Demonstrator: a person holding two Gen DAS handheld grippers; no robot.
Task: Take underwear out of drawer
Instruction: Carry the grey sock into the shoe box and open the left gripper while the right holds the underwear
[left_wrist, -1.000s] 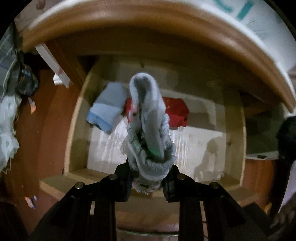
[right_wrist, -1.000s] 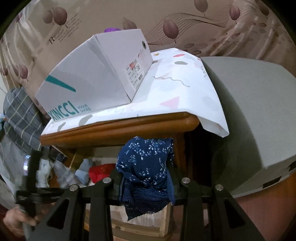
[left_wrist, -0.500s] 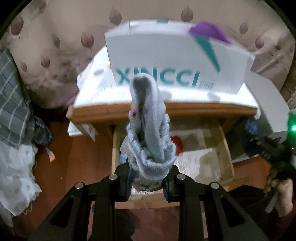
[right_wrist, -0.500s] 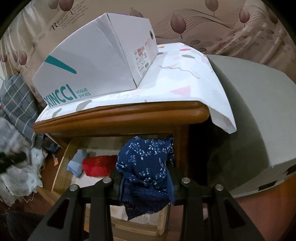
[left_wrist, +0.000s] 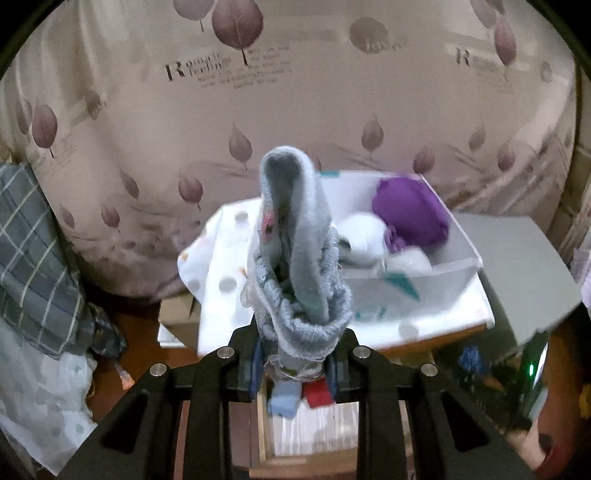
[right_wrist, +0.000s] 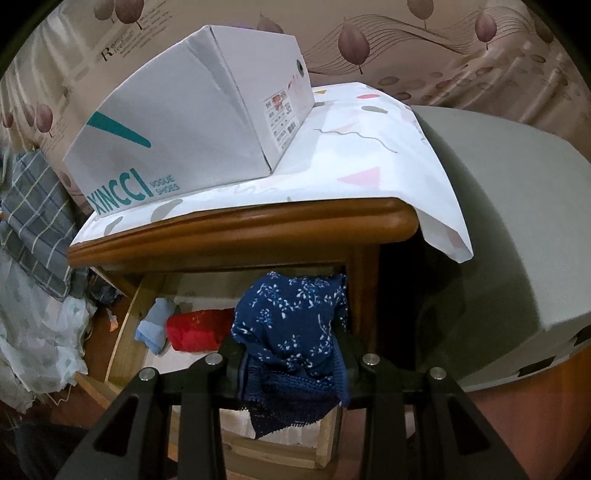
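My left gripper (left_wrist: 295, 363) is shut on a grey-blue knitted garment (left_wrist: 299, 251), held high above the nightstand and in front of the open white shoe box (left_wrist: 458, 266). The box holds purple (left_wrist: 410, 214) and white (left_wrist: 364, 236) garments. Far below lies the open wooden drawer (left_wrist: 262, 428) with a light-blue piece (left_wrist: 282, 400) and a red piece (left_wrist: 317, 395). My right gripper (right_wrist: 291, 363) is shut on navy floral underwear (right_wrist: 291, 325), level with the drawer (right_wrist: 122, 332) beneath the nightstand top (right_wrist: 258, 229). The same light-blue (right_wrist: 155, 325) and red (right_wrist: 197, 328) pieces lie inside.
A white patterned cloth (right_wrist: 369, 155) covers the nightstand under the shoe box (right_wrist: 192, 125). A grey bed edge (right_wrist: 509, 236) lies to the right. Checked fabric (left_wrist: 33, 251) and white cloth (left_wrist: 37, 398) pile up at the left. A leaf-print curtain (left_wrist: 258, 92) hangs behind.
My left gripper rose with the grey-blue garment from just over the drawer to well above the nightstand, so the box's open top now shows. My right gripper stayed put with the navy underwear.
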